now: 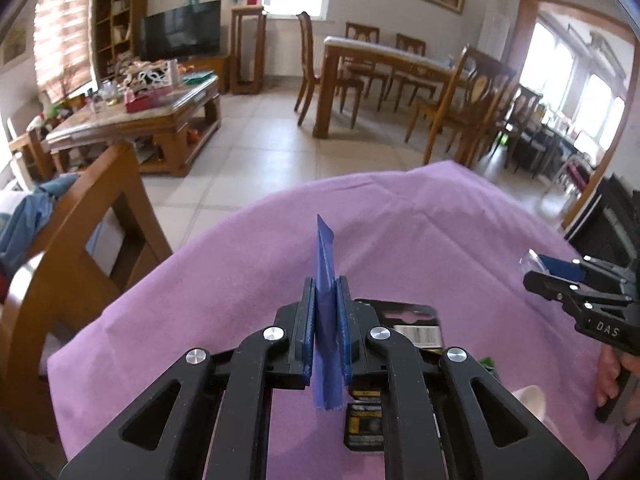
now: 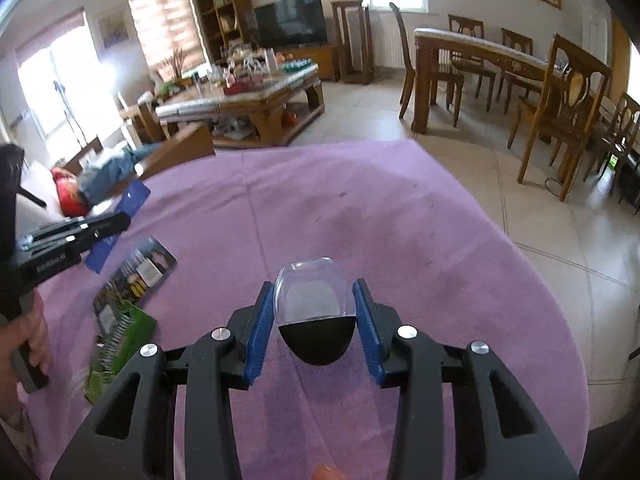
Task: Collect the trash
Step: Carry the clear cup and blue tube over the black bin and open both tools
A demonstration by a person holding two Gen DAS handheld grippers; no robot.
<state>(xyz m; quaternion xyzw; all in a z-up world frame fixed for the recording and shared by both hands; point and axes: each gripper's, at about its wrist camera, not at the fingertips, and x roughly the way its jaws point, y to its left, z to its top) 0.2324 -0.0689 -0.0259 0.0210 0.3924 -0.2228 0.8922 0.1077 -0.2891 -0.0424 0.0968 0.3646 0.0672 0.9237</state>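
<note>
Your left gripper (image 1: 327, 312) fills the bottom centre of the left view, its jaws pressed together on a blue wrapper (image 1: 326, 264) that stands upright between the pads, one end poking above them and the other hanging below. Under the gripper, a dark printed card (image 1: 416, 330) lies flat on the purple tablecloth (image 1: 240, 264), mostly hidden by the arms. A rounded white object (image 1: 532, 398) shows at the lower right; you cannot tell what it is.

In the right view, your right gripper (image 2: 315, 312) sits at the bottom centre with its jaws spread apart. Between them is a clear plastic cup-shaped shell (image 2: 310, 288) with a black rounded base. The pads stand just off each side, so nothing is clamped. Nothing can be made out inside the clear shell.

At the lower left of that view, the dark card (image 2: 138, 270) lies beside a green packet (image 2: 120, 340) on the cloth, both flat. The blue wrapper (image 2: 134, 196) appears at the left edge in the other gripper.

Farther off, a wooden coffee table (image 2: 248, 100) crowded with small items sits in the upper left, and a dining table (image 2: 480, 52) with chairs in the upper right.
</note>
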